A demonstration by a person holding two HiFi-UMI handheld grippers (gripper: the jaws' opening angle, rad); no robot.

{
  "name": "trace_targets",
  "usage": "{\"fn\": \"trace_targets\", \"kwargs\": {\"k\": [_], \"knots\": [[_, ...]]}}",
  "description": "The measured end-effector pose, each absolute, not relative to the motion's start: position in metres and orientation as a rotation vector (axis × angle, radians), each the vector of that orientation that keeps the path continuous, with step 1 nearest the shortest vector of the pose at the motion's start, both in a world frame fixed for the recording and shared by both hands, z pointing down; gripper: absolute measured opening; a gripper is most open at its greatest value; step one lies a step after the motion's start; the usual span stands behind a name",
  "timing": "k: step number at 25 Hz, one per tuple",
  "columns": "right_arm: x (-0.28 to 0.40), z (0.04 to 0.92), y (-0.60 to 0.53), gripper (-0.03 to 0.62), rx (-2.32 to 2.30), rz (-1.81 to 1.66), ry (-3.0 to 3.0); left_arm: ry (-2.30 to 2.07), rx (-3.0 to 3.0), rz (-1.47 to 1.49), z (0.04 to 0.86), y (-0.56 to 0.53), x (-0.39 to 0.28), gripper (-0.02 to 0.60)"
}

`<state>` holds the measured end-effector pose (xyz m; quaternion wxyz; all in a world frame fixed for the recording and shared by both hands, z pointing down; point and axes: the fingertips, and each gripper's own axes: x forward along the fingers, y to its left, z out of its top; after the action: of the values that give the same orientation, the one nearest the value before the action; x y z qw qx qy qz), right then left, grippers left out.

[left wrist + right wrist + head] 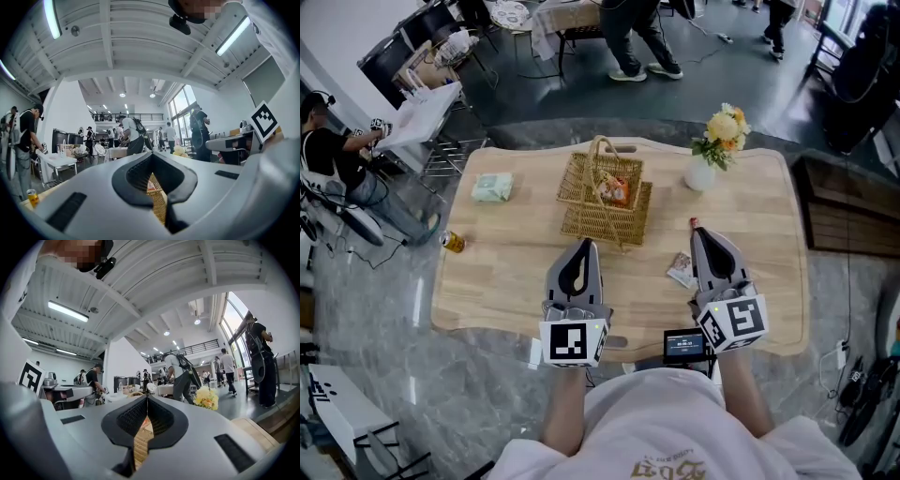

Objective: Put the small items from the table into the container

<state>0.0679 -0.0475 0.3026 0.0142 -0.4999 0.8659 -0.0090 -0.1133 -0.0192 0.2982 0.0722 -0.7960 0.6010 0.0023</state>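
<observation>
**Two claws pressed together, nothing pinched; small items lie loose on the table**

- Both gripper views are mostly filled by the grey gripper bodies. Only a sliver of basket weave shows through the slot behind each pair of jaws.
- Left gripper (588, 244) (153, 157): tips meet, empty. It hovers over the near half of the wooden table (516, 272), nose toward the wicker basket (579, 183).
- Right gripper (695, 232) (146, 398): jaws closed, empty, level with the left one.
- A tiny red thing (693, 222) sits at the right gripper's tip, too small to identify.
- The screen device (684, 345) at the near table edge is partly covered by the right gripper's marker cube.
- Small wrapped packet (682, 270): just beside the right gripper, on its left, outside the basket.
- Green packet (492, 187): left of the basket, well apart from both grippers.
- Can (453, 242) (32, 197): upright at the table's left edge.
- Flower vase (701, 172) stands right of the basket. People (637, 37) are on the floor beyond the table.
- The basket is mid-table, handle up, and holds one orange-packed item (617, 191). I cannot tell what it is.
</observation>
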Motion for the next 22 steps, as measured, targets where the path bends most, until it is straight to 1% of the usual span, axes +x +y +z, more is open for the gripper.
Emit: {"fn": "trace_targets", "kwargs": {"k": [11, 22], "knots": [[0.080, 0.309, -0.052, 0.018, -1.555, -0.124, 2.645, 1.805, -2.391, -0.031, 0.308, -0.021, -0.114, -0.006], [0.089, 0.336, -0.059, 0.018, -1.651, -0.068, 2.704, 1.791, -2.451, -0.059, 0.328, -0.036, -0.105, -0.006]]}}
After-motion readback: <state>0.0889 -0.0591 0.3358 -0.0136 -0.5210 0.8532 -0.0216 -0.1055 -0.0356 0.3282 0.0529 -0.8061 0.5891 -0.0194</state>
